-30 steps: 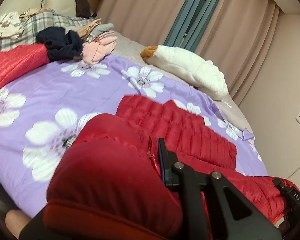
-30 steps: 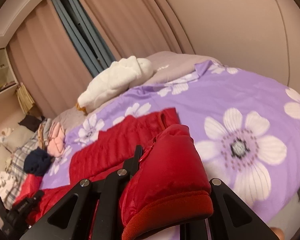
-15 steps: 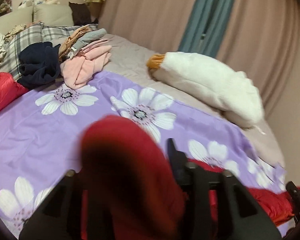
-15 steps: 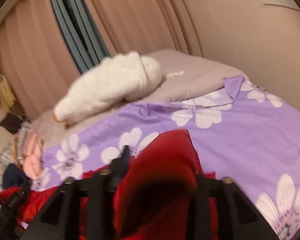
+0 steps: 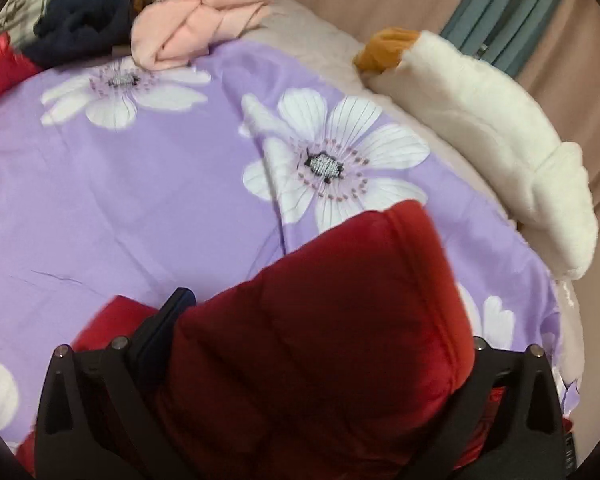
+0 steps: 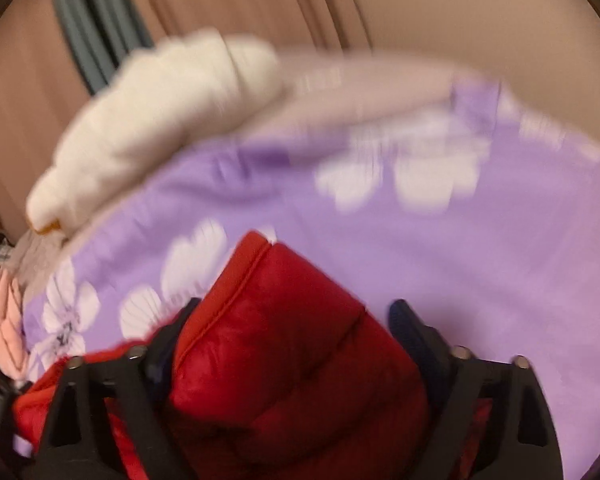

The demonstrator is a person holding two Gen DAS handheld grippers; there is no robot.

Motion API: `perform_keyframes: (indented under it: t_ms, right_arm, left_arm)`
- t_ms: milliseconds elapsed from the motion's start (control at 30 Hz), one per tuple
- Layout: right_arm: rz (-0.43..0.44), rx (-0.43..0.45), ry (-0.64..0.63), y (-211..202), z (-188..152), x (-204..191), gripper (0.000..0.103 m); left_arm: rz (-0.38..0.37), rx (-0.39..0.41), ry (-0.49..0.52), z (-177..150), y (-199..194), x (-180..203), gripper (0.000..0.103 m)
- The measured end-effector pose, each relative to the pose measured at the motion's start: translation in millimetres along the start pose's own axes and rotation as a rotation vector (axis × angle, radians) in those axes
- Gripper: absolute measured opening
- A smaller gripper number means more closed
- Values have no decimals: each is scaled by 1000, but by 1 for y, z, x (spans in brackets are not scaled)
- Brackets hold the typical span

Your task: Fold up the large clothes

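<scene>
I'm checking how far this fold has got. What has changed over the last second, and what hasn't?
Both grippers have carried the red puffer jacket forward across the purple floral quilt, toward the white plush goose; the quilted part that lay spread ahead is now out of sight. The left gripper and right gripper stay clamped on the jacket. The goose and the pink clothes stayed put.

A purple bedspread (image 5: 148, 200) printed with white flowers covers the bed, a white plush pillow (image 5: 492, 120) lying at its far right and pink (image 5: 196, 28) and navy clothes (image 5: 84, 20) heaped far left.
</scene>
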State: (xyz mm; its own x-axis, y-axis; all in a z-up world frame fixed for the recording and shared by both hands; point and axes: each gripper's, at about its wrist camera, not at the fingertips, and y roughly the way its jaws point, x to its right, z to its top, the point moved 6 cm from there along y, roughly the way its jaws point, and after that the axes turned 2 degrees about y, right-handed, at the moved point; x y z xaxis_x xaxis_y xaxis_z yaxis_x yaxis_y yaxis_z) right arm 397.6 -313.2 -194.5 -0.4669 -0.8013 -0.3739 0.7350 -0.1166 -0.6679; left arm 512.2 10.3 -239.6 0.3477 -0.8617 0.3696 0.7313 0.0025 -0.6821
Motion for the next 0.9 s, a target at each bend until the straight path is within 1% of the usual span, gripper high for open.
perform_keyframes:
  t_ms: [33, 100, 133, 200, 300, 433, 900]
  right_arm:
    - [-1, -19, 2, 7, -1, -1, 87]
    - [-26, -4, -20, 6, -3, -4, 87]
    - [-41, 5, -33, 3, -3, -5, 87]
    - [-42, 22, -37, 1, -3, -5, 87]
    - [-29, -10, -14, 9, -4, 1, 87]
    - [-10, -18, 3, 17, -2, 2, 87]
    - [4, -37, 17, 20, -3, 3, 88]
  left_arm:
    - [6, 19, 6, 0, 0, 3, 102]
    - [25, 57, 30, 0, -1, 8, 103]
    - [31, 60, 39, -1, 0, 9, 103]
    - [31, 46, 37, 0, 8, 8, 103]
    - [19, 29, 25, 0, 12, 6, 103]
    - [12, 31, 23, -3, 11, 6, 103]
    - [13, 28, 23, -3, 12, 7, 103]
